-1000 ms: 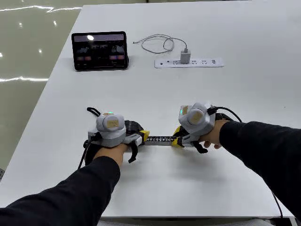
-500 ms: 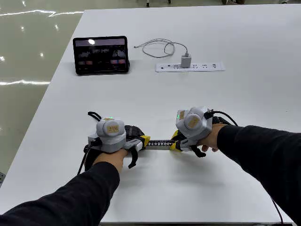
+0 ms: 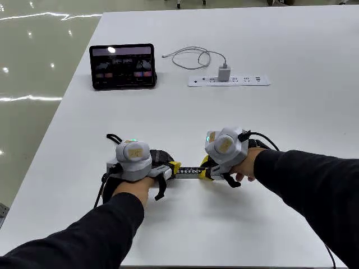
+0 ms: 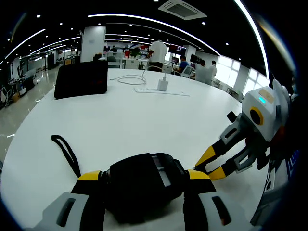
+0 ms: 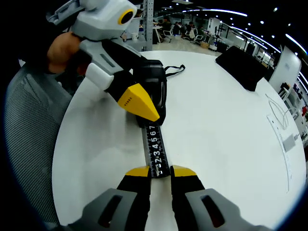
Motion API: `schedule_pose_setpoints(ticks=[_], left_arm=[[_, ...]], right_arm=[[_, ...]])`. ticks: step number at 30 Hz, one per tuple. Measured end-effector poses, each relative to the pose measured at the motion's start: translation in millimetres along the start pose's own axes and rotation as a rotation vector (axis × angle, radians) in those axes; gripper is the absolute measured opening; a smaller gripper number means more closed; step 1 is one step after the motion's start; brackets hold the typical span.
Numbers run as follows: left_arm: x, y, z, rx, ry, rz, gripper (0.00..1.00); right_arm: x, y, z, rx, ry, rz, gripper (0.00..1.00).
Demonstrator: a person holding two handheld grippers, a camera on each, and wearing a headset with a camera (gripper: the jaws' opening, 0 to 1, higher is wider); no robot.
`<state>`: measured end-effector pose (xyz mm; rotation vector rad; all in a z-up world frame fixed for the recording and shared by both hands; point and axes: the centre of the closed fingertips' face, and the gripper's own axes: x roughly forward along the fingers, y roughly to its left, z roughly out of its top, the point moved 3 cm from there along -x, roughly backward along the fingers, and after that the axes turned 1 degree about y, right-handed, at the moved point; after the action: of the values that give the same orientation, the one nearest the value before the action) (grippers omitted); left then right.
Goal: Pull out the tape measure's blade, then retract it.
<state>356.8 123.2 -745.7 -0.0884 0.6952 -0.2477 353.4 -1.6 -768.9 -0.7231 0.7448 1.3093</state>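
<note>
The black tape measure case (image 4: pixel 142 185) lies on the white table, and my left gripper (image 4: pixel 144 176) is shut on it, yellow-tipped jaws on both sides. A short stretch of black blade with white numbers (image 5: pixel 155 148) runs from the case (image 5: pixel 153 86) to my right gripper (image 5: pixel 160 171), which is shut on the blade's end. In the head view the left gripper (image 3: pixel 167 168) and right gripper (image 3: pixel 204 171) stand close together near the table's front edge, with the blade (image 3: pixel 188 170) between them. The case's wrist strap (image 4: pixel 66 151) trails off to the left.
A dark tablet (image 3: pixel 123 66) stands at the back left of the table (image 3: pixel 291 117). Behind the grippers lies a white power strip (image 3: pixel 229 81) with a charger (image 3: pixel 224 73) and a coiled cable (image 3: pixel 193 56). The table's left edge drops to a shiny floor (image 3: pixel 33 89).
The right gripper has moved left toward the left gripper, and the exposed length of blade has become shorter. The left gripper keeps the case in place.
</note>
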Motion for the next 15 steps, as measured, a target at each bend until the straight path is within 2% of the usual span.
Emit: schedule_pose_setpoints(ticks=[15], left_arm=[[-1.1, 0.2, -1.2, -0.005, 0.005, -0.001, 0.62]], right_arm=[[18.5, 4.1, 27.5, -0.027, -0.025, 0.013, 0.12]])
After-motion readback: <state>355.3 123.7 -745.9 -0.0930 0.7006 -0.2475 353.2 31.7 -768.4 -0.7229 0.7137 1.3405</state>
